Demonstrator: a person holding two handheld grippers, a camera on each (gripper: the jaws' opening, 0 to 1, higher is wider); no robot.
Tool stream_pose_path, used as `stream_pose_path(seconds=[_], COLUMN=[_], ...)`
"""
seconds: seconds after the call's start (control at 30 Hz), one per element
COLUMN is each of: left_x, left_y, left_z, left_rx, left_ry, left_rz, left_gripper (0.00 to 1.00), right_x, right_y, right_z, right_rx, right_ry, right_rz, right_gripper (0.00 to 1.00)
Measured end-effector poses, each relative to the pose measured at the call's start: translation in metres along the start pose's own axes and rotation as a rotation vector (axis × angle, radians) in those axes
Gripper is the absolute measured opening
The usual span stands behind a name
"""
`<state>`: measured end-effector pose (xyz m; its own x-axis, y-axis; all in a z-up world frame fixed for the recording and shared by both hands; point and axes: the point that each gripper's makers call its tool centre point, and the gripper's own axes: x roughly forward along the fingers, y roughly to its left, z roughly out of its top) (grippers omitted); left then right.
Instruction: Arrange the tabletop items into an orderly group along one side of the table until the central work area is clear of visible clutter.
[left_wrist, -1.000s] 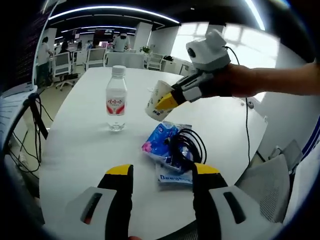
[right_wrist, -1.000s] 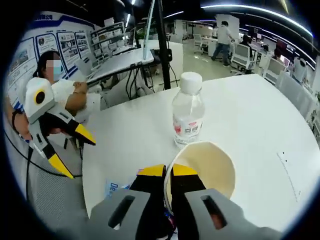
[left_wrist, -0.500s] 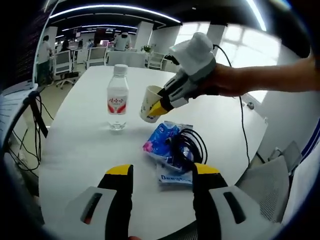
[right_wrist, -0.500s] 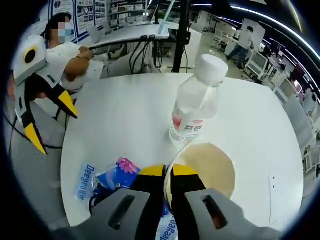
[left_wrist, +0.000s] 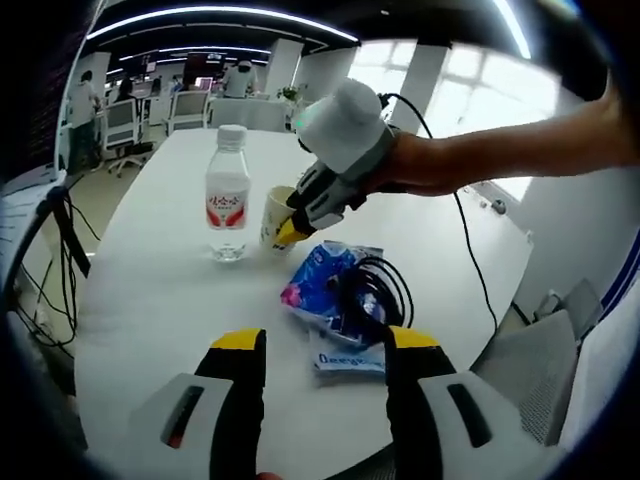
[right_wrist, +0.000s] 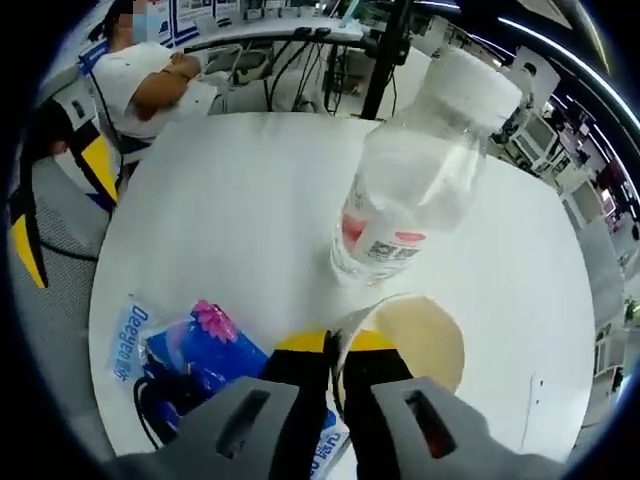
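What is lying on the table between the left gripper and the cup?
In the left gripper view, a blue packet with a coiled black cable on it lies between the left gripper and the cup, which the right gripper holds.

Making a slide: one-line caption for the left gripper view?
Right gripper sets a paper cup beside the water bottle on the white table.
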<state>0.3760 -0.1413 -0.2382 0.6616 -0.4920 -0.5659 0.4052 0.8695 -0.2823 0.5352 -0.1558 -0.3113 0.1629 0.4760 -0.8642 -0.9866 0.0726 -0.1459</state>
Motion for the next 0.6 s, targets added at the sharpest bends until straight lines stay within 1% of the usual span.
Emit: stream_pose_path(seconds=[0.03,0.17,0.33,0.6], left_x=[0.0004,0.0018,0.0035,0.0037], left_y=[0.0005,0.0012,0.0029,0.0023], left_z=[0.0008,0.0015,0.0002,-0.0009], left_rx=[-0.004,0.001,0.002,0.01], left_ry=[-0.002,-0.001,0.001,0.005], left_rz=[0.0,0.0,0.0,-0.004], left_gripper=[0.47,0.47,0.48,0.49], right_x=[-0.0022,0.0046,0.005,0.0047], right_y=[0.0004,-0.005,-0.002,-0.0042], right_z=[0.0018,0.0035,0.0059,0.0044], right_rx=[0.01,0.015,-0.004,-0.029], right_ry=[0.0,0.008,0.012,0.029], right_rz=[-0.001,0.002,-0.004,-0.016], right_gripper=[0.01,0.03,0.08,0.11])
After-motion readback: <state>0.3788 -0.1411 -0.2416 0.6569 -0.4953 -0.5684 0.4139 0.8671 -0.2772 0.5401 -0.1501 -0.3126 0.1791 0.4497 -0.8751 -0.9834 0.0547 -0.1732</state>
